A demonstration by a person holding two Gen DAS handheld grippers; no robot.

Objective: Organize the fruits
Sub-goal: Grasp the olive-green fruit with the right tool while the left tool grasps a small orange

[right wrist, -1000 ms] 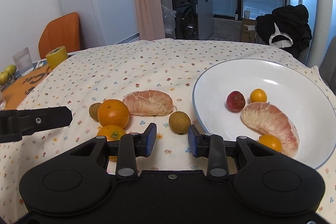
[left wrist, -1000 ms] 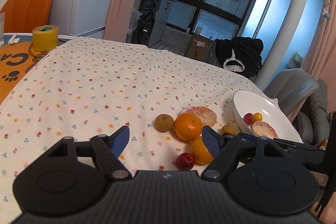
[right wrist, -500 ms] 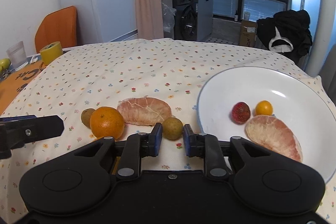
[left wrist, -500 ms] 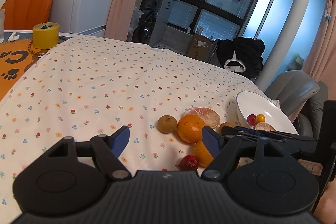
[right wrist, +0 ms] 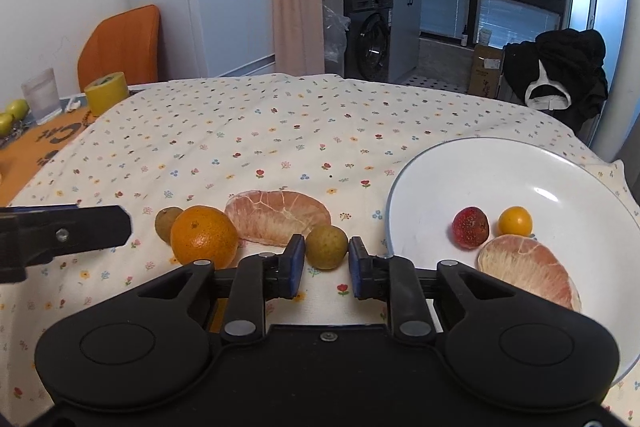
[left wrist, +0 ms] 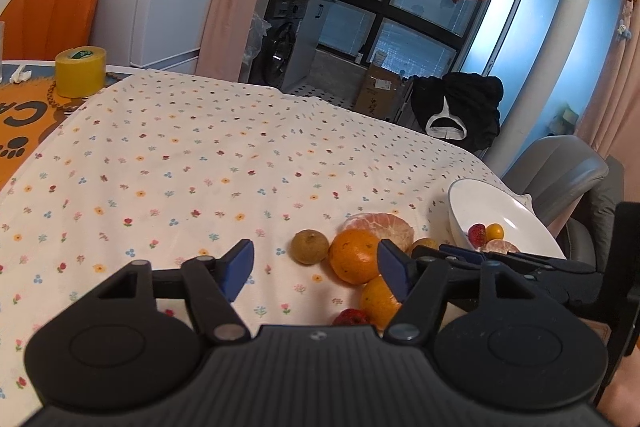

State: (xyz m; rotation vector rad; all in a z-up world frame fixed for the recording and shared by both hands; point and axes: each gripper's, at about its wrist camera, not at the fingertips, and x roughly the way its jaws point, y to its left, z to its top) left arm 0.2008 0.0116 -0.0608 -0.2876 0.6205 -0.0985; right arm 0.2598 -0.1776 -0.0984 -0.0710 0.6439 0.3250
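Note:
On the flowered tablecloth, my right gripper [right wrist: 326,265] is shut on a small brown round fruit [right wrist: 326,247], its blue pads against both sides. Left of that fruit lie a peeled pomelo segment [right wrist: 278,223], an orange [right wrist: 204,241] and another brown fruit [right wrist: 166,223]. To the right, the white plate [right wrist: 400,187] holds a red fruit [right wrist: 470,227], a small yellow-orange fruit [right wrist: 515,221] and a pomelo segment [right wrist: 528,271]. My left gripper [left wrist: 316,269] is open above the cloth, just short of an orange [left wrist: 354,261]. A second orange [left wrist: 380,301] and a red fruit [left wrist: 352,317] lie partly behind its right finger.
A yellow tape roll [right wrist: 106,97], a glass [right wrist: 40,95] and an orange mat [left wrist: 24,115] are at the table's far left. An orange chair [right wrist: 124,43] stands behind them. A grey chair [left wrist: 560,171] is beyond the plate.
My right gripper moved forward and narrowed its fingers onto the small brown fruit. The left gripper drew back a little from the fruit pile and stayed open.

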